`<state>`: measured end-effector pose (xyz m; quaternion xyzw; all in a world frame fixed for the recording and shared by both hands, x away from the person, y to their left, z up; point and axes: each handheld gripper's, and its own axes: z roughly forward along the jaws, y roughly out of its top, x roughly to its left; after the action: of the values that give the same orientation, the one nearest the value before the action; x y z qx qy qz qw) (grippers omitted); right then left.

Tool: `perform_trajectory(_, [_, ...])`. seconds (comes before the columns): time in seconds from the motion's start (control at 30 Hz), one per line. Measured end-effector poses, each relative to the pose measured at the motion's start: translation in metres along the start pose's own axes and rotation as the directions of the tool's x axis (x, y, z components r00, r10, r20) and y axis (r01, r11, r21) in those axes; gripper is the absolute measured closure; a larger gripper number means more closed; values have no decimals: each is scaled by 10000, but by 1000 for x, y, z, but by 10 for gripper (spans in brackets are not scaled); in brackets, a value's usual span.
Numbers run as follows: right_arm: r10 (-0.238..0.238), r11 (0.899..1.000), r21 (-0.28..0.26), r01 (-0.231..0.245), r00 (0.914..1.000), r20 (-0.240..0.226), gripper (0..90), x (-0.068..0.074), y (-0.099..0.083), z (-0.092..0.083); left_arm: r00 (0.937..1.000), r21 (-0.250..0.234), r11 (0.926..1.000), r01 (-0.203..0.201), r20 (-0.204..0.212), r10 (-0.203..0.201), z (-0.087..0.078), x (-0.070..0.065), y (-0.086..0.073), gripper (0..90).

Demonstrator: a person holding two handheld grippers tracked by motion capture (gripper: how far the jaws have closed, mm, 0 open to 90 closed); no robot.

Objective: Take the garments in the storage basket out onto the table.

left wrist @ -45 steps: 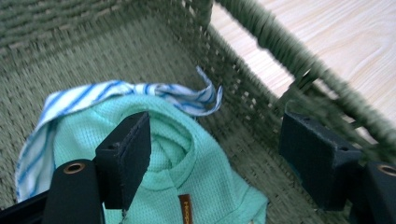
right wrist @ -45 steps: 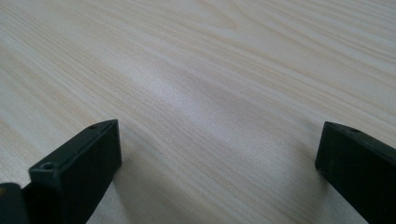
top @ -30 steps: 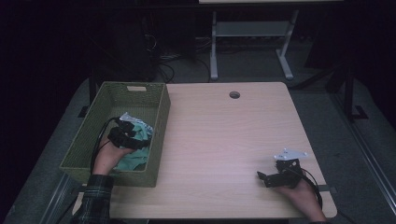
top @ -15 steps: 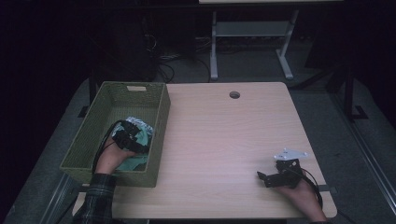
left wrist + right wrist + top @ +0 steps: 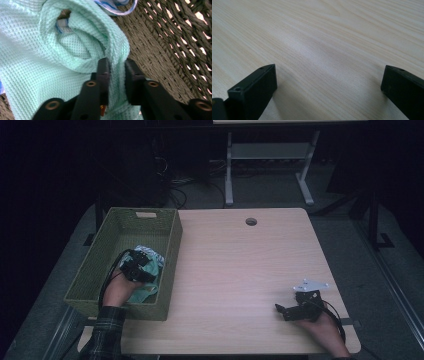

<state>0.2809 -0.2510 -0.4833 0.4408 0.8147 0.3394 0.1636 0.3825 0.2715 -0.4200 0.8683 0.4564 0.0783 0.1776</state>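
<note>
We saw left gripper inside woven basket, jaws just closing to narrow gap, pinching fold of mint waffle-weave cloth. Cloth lay bunched, rolled at edge, on basket floor. Right gripper rested wide open, empty, over bare wooden table.
</note>
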Motion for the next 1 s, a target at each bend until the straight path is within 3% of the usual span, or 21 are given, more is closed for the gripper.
perform_trajectory(0.17, [-3, 10000, -3, 3, 10000, -3, 0, 0, 0, 0, 9997, -119, 9996, 239, 93, -238, -4, 2, 0, 821])
perform_trajectory(0.27, [-2, 10000, 1, 2, 10000, -8, 0, 0, 0, 0, 9984, -526, 9972, 535, 212, -524, -10, 5, -1, 829])
perform_trajectory(0.53, [-2, 10000, -3, 2, 10000, -9, 0, 0, 0, 0, 9955, -1843, 9788, 892, 485, -815, -26, 11, -5, 838])
perform_trajectory(0.73, [-2, 10000, -3, 2, 10000, -11, 0, 0, 0, 0, 9913, -2847, 9510, 1204, 857, -999, -38, 16, -9, 841])
perform_trajectory(0.9, [0, 10000, 2, 0, 10000, -12, 0, 0, 0, 0, 9875, -3652, 9197, 1442, 1130, -1099, -48, 20, -12, 842])
perform_trajectory(1.0, [-1, 10000, -2, 1, 10000, -8, 0, 0, 0, 0, 9854, -3963, 9045, 1578, 1220, -1185, -53, 22, -15, 842])
